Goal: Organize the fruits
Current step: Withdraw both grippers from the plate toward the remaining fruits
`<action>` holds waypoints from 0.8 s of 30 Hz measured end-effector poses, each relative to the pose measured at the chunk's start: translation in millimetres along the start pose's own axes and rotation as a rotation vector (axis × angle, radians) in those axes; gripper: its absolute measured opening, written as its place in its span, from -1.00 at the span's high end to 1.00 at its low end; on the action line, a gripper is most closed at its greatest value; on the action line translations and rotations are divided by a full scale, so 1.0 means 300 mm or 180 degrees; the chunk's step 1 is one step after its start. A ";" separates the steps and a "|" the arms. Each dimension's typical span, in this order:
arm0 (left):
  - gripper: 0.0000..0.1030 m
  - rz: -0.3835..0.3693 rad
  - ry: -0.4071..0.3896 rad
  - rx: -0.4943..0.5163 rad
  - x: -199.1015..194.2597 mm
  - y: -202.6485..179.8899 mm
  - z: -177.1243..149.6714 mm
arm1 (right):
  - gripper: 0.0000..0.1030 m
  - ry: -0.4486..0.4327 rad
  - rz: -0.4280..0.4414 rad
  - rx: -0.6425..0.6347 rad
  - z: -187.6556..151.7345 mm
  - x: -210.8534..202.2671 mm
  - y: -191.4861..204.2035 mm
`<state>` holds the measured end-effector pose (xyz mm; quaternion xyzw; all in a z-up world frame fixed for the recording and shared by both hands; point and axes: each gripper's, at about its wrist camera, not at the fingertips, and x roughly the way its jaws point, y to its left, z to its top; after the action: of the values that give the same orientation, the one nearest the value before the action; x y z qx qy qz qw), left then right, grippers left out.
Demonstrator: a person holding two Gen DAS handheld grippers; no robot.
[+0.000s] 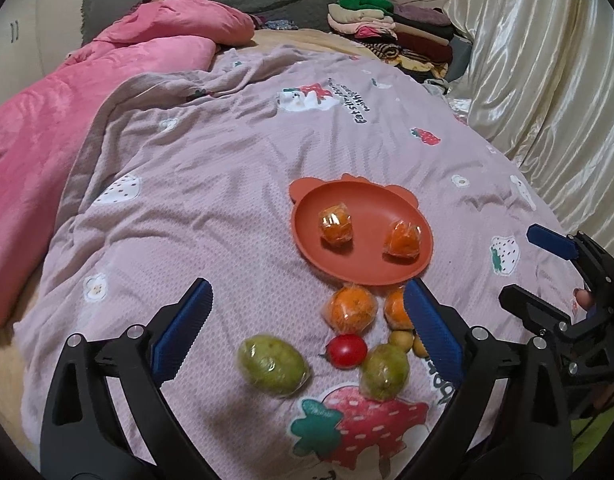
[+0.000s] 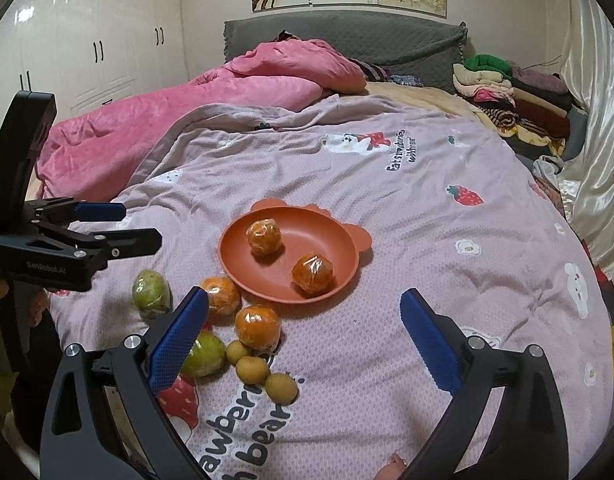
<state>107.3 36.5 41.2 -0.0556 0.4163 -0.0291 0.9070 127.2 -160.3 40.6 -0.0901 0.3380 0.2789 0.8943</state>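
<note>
While both sets of jaws stand spread and empty, the left gripper [image 1: 307, 320] frames two wrapped green fruits [image 1: 273, 364], a cherry tomato [image 1: 347, 350] and a wrapped orange [image 1: 353, 308]. Beyond the jaws, an orange bear-eared plate [image 1: 371, 196] holds two wrapped oranges [image 1: 336, 224]. Three small yellow fruits [image 2: 253, 368] lie between the right gripper's [image 2: 305, 322] fingers.

Soft, even indoor light through my two fisheye lenses.
My views bend strongly toward dark vignetted corners; the satin curtain [image 1: 547, 80] and wardrobe doors [image 2: 87, 40] carry glare, shadows under the fruit stay faint, focus slightly soft.
</note>
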 end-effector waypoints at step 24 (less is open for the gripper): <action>-0.76 -0.0001 0.0190 0.0073 0.003 -0.022 -0.158 | -0.87 0.0260 -0.0082 -0.0037 -0.127 0.015 -0.011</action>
<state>71.9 26.3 10.6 -0.0444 0.4428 -0.0357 0.8948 110.7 -174.4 8.7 -0.1109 0.3714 0.2654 0.8828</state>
